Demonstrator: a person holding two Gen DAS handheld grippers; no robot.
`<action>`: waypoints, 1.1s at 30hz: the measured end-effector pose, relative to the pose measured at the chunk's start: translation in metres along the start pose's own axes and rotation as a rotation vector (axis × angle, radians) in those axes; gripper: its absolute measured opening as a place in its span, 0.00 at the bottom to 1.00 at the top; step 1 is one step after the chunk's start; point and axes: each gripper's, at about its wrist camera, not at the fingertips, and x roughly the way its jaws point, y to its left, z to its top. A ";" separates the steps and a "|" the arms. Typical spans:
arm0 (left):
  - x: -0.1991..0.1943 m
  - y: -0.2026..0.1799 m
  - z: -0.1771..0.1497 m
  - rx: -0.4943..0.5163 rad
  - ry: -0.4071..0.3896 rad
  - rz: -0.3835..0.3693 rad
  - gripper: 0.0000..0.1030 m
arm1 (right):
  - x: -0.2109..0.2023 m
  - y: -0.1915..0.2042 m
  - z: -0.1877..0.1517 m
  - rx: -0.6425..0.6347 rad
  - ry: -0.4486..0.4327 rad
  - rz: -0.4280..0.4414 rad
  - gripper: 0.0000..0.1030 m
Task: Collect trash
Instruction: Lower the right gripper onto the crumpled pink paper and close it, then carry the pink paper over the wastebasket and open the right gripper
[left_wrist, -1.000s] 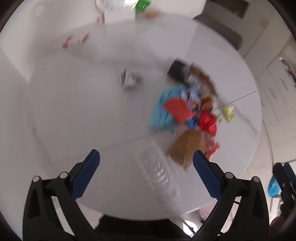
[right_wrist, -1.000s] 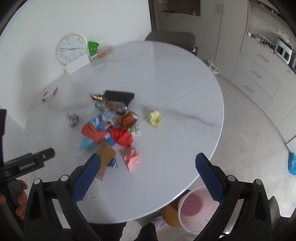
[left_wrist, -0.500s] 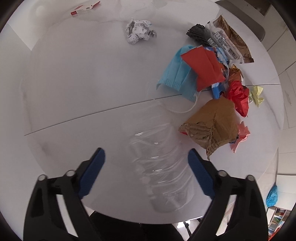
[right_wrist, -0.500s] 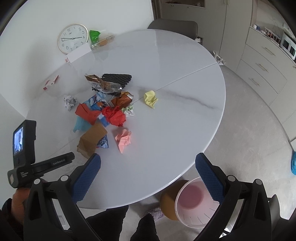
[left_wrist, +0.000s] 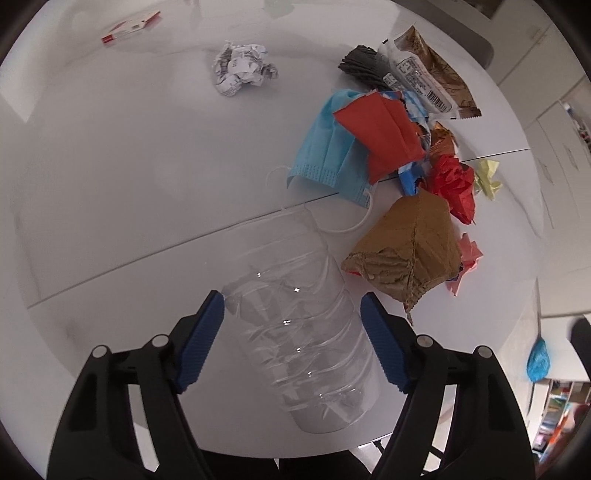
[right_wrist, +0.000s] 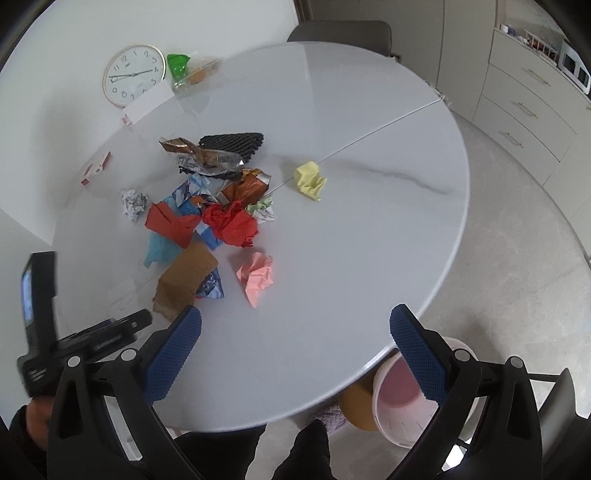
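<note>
A clear plastic bottle (left_wrist: 299, 325) lies on the white round table (left_wrist: 110, 184) near its front edge. My left gripper (left_wrist: 292, 296) straddles it from above, blue pads (left_wrist: 203, 336) close beside both sides, jaws closing, a thin gap still showing on the right. Just beyond lie a blue face mask (left_wrist: 325, 147), red paper (left_wrist: 380, 133), brown cardboard (left_wrist: 410, 240) and a crumpled printed sheet (left_wrist: 240, 68). My right gripper (right_wrist: 295, 312) hangs open over the table's near edge, nothing between its fingers; pink paper (right_wrist: 256, 275) lies ahead of it.
A pink bucket (right_wrist: 406, 402) and an orange tub (right_wrist: 356, 404) stand on the floor under the table's near edge. A yellow paper ball (right_wrist: 310, 179) sits mid-table. A clock (right_wrist: 133, 74) leans at the back wall. Cabinets (right_wrist: 528, 110) line the right.
My left gripper has dropped onto the bottle and its jaws have narrowed around it. The right gripper has sunk lower over the table's front edge, still wide.
</note>
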 end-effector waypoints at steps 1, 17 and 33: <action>0.000 0.003 0.002 0.005 0.004 -0.016 0.71 | 0.012 0.003 0.002 -0.013 0.009 -0.004 0.98; -0.008 0.040 0.029 0.164 -0.032 -0.178 0.69 | 0.114 0.032 0.018 -0.012 0.153 -0.004 0.46; -0.034 0.020 0.058 0.303 -0.102 -0.275 0.63 | 0.038 -0.020 -0.010 0.227 -0.005 0.063 0.23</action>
